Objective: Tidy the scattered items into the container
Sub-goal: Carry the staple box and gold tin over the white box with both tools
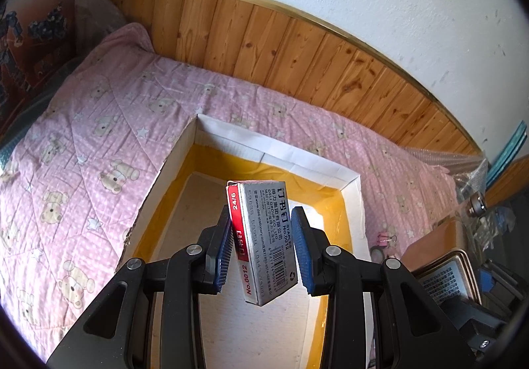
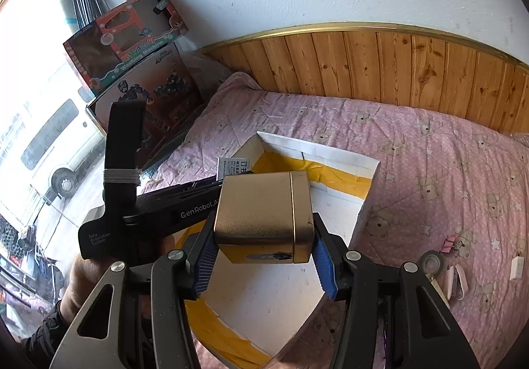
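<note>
Left wrist view first: the left gripper [image 1: 263,245] has its blue ribbed pads pressed against the two sides of a small grey-and-red cardboard box of staples [image 1: 264,240], which hangs tilted between them with its barcode face up. Directly below it lies the shallow white cardboard container [image 1: 353,190], its inner walls lined with yellow tape and its pale floor bare where it shows. That container sits on a pink quilted bedspread printed with bears and stars [image 1: 99,144], which runs back from the container to a knotty wooden headboard panel with a brass-coloured trim [image 1: 297,48] and a white wall.

From the right wrist view, the right gripper [image 2: 261,256] is clamped on a gold-coloured metal box with a seam around its lid [image 2: 264,213], held above the near part of the same container. Beyond the gold box, the black body of the left tool reaches over the container's left wall, a person's hand [image 2: 82,283] in a dark sleeve gripping it.

To the right of the container, on the bedspread, lie a roll of clear tape [image 2: 431,261], a pink binder clip [image 2: 448,243] and a small white block [image 2: 516,267]. Left of the container, colourful toy boxes [image 2: 132,38] are stacked by a bright window.
</note>
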A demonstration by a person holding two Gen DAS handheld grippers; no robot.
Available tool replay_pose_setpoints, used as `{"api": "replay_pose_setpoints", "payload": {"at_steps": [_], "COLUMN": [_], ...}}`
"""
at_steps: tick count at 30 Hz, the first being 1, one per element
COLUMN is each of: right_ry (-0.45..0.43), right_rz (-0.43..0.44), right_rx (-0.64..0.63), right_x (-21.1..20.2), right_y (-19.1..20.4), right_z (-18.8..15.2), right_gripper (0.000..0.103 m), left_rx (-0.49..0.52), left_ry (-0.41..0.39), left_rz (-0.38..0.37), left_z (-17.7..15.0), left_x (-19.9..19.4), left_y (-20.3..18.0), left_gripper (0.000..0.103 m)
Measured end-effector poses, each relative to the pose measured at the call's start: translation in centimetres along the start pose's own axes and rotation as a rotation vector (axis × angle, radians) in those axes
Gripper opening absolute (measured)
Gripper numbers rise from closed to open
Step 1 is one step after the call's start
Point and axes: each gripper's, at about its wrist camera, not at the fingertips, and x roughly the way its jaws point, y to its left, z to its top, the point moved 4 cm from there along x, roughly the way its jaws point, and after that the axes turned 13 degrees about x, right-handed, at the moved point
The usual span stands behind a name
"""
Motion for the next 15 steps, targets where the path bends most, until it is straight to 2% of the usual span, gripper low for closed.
{"api": "replay_pose_setpoints", "payload": {"at_steps": [15], "right_ry": [0.037], "right_rz": [-0.024], "right_rx": [-0.035], "right_x": [2.0], "right_y": [0.2], "right_z": [0.9], "right_gripper": [0.053], "left_rx": [0.007], "left_ry": [0.041], "left_rz": [0.004], "left_z": [0.1], "left_x": [1.5], "left_y": [0.2], "left_gripper": [0.036]}}
